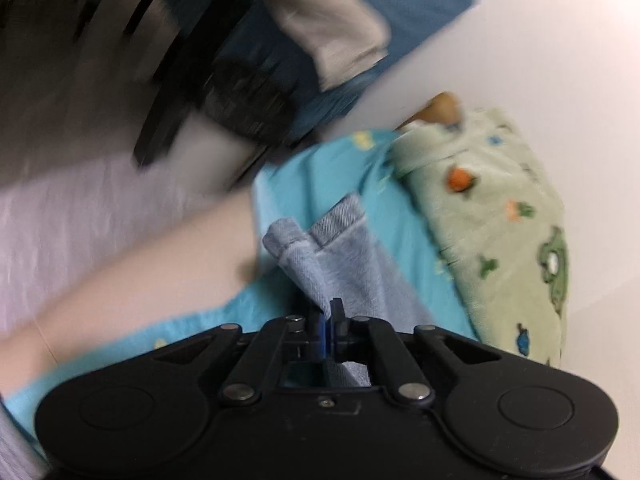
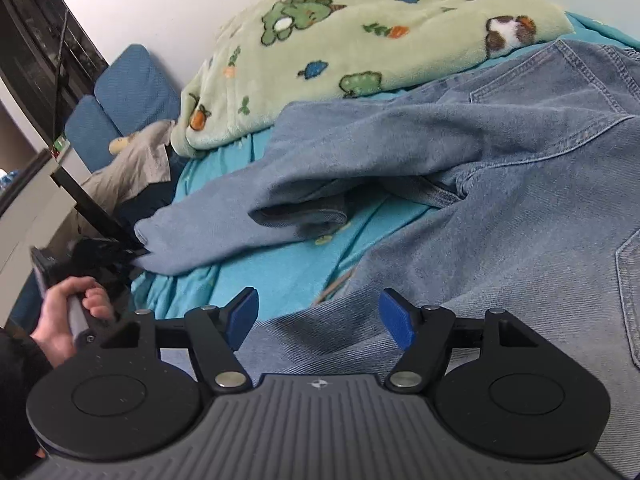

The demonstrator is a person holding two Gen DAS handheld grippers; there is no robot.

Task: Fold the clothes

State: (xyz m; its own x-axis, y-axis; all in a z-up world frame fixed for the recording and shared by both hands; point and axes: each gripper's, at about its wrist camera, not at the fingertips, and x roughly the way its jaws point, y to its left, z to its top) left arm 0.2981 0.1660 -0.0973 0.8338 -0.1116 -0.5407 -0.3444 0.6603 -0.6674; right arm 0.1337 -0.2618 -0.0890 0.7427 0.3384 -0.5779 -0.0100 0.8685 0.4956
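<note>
Denim jacket [image 2: 520,208] lies on the teal sheet [image 2: 280,280], body at right of frame, sleeve [image 2: 240,208] running long toward lower left. Left gripper [image 2: 136,254] pinches the cuff [image 1: 304,236]; right gripper [image 2: 318,316] spread above the hem.

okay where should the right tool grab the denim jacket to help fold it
Judging by its pose, take the denim jacket at its hem edge, just ahead of the open right tool, coming from the near side. The left tool already pinches the sleeve cuff, so the body is the free part.
</note>
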